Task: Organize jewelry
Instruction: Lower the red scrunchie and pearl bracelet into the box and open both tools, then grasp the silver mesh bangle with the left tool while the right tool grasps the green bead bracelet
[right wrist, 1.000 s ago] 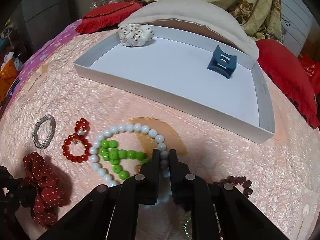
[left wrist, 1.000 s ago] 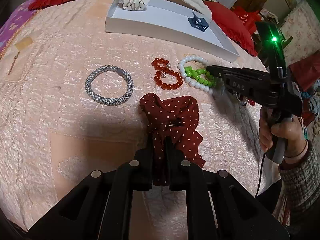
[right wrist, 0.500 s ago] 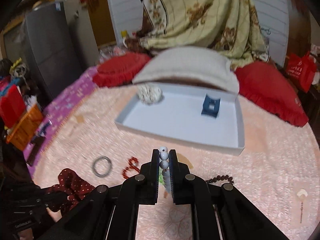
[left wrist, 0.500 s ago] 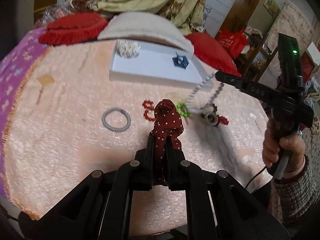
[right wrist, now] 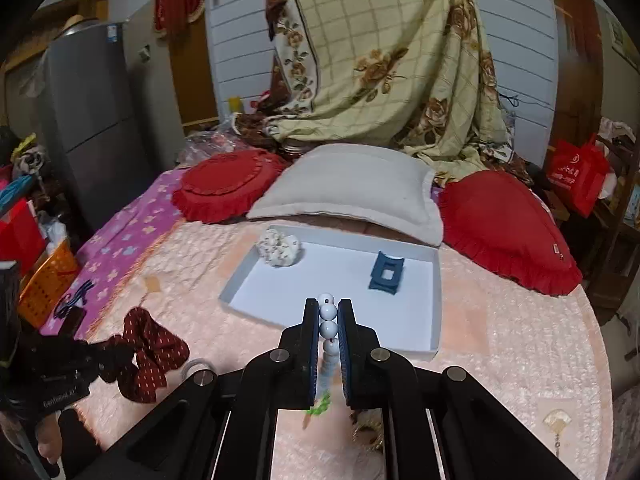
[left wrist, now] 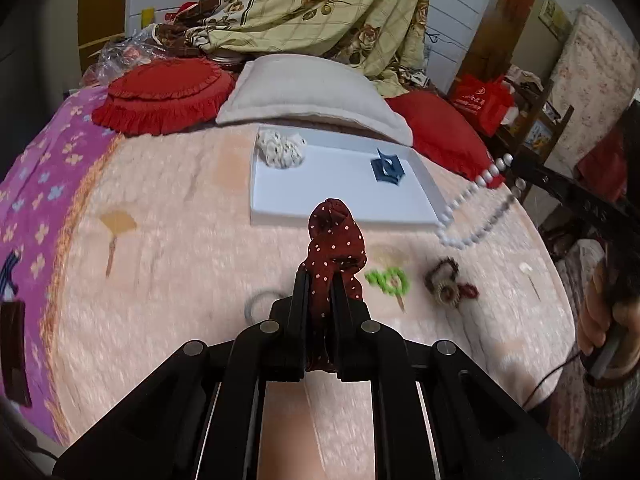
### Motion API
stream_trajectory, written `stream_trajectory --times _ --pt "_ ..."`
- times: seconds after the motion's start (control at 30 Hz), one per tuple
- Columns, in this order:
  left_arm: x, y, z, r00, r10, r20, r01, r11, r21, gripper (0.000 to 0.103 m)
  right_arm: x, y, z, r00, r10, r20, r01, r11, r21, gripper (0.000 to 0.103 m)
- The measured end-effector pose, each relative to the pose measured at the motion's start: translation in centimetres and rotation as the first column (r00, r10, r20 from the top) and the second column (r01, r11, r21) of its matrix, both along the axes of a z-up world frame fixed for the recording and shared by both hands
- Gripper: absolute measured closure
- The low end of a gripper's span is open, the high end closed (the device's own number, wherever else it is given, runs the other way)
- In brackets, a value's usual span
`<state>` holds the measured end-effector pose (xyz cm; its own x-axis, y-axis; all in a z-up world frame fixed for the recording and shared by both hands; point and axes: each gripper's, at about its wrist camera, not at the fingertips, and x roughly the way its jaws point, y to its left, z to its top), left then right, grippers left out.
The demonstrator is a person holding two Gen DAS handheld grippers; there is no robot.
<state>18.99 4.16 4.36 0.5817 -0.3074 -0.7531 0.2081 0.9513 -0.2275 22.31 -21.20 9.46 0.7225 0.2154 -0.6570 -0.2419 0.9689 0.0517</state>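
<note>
Left wrist view: left gripper [left wrist: 321, 280] jaws pinching red dotted scrunchie [left wrist: 335, 240] above bed [left wrist: 168, 248], short of white tray [left wrist: 340, 216]. Risk: loose fabric slips out.

Right wrist view: right gripper [right wrist: 329, 320] jaws pinching white bead necklace [right wrist: 328, 314]; dangling loop may snag tray [right wrist: 436, 304] rim.

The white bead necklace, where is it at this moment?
The white bead necklace is clamped in the right gripper, in the air in front of the white tray; its loop hangs down.
</note>
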Motion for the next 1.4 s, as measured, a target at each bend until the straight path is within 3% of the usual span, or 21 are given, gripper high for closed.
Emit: stream_trajectory --times 0.3,0.53,0.73,0.83,1.03,1.1,1.17,1.4 --pt "9.8 -1.8 -2.0 0.998 0.002 -0.067 -0.002 1.000 0.006 0.095 7.2 0.1 -3.1 0.994 -0.081 -0.080 0.079 0.996 -0.029 0.095" --pt "16.9 -3.0 -6.2 0.992 0.047 -0.119 -0.043 0.998 0.035 0.095 12.1 3.0 -6.2 0.987 -0.049 -0.156 0.057 0.997 0.052 0.094" --pt "20.1 -2.9 -9.7 0.983 0.105 -0.151 -0.089 0.990 0.112 0.095 15.4 2.9 -11.6 0.963 -0.075 -0.261 0.096 0.993 0.072 0.094" --pt "20.6 -2.7 -10.5 0.982 0.115 -0.147 -0.096 0.987 0.132 0.094 16.2 2.0 -14.1 0.949 -0.098 -0.300 0.120 0.991 0.056 0.094" --pt "20.9 -2.3 -10.9 0.981 0.096 -0.171 -0.082 0.993 0.087 0.073 17.3 0.0 -16.5 0.920 -0.129 -0.370 0.171 0.982 0.082 0.094" --pt "20.4 -2.0 -10.4 0.981 0.097 -0.167 -0.086 0.994 0.071 0.068 17.2 -0.5 -16.4 0.917 -0.144 -0.372 0.185 0.980 0.076 0.087" --pt "19.7 -1.7 -9.5 0.981 0.098 -0.166 -0.090 0.994 0.057 0.068 16.7 -0.8 -15.7 0.921 -0.160 -0.354 0.196 0.978 0.068 0.073" --pt "13.7 -0.1 -4.4 0.992 0.098 -0.074 -0.094 0.995 0.045 0.068 11.9 -1.8 -12.3 0.948 -0.145 -0.283 0.165 0.985 0.047 0.071"
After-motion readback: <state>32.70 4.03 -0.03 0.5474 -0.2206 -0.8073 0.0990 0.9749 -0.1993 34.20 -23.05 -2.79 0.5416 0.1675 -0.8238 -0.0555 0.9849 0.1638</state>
